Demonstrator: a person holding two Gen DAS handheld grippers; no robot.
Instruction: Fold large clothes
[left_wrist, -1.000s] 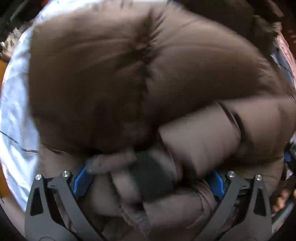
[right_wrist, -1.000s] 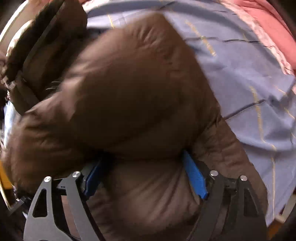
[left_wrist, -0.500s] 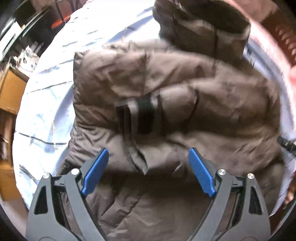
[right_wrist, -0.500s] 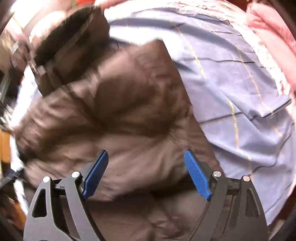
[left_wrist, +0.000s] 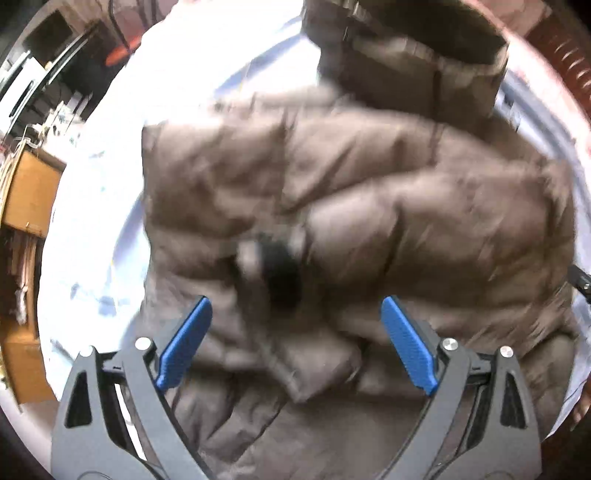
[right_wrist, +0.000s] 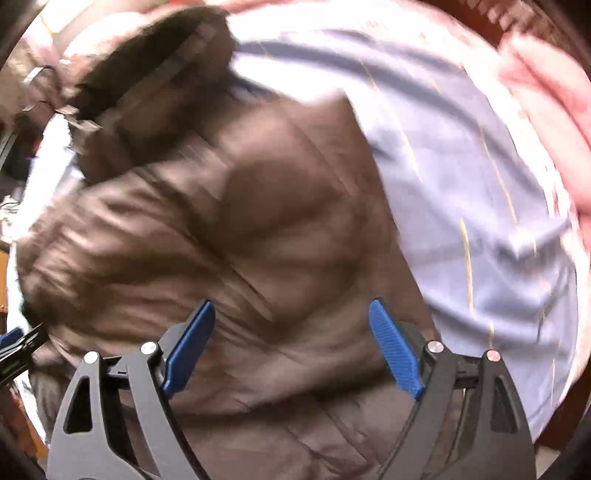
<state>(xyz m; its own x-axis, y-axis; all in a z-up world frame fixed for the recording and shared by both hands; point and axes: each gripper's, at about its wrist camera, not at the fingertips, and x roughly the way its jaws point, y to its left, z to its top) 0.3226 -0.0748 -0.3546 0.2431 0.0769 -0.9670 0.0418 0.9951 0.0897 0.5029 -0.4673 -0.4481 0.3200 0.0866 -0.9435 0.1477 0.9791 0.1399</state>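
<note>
A brown puffer jacket (left_wrist: 369, 206) lies on a pale blue sheet (left_wrist: 96, 206), its sleeves folded across the body and a dark cuff (left_wrist: 280, 273) near the middle. Its hood (left_wrist: 406, 48) lies at the far end. My left gripper (left_wrist: 295, 314) is open and empty, held above the jacket's near part. In the right wrist view the same jacket (right_wrist: 240, 240) fills the left and centre, hood (right_wrist: 147, 74) at top left. My right gripper (right_wrist: 291, 317) is open and empty above the jacket. Both views are blurred.
The blue sheet with thin yellow and dark lines (right_wrist: 461, 184) covers the bed to the right. A pink cloth (right_wrist: 546, 110) lies at the far right. Wooden furniture (left_wrist: 26, 192) stands past the bed's left edge. The other gripper's tip (right_wrist: 14, 343) shows at the left.
Both grippers let go of the jacket, opened and pulled back up. The sleeve folds now rest on the jacket body, and more of the sheet shows.
</note>
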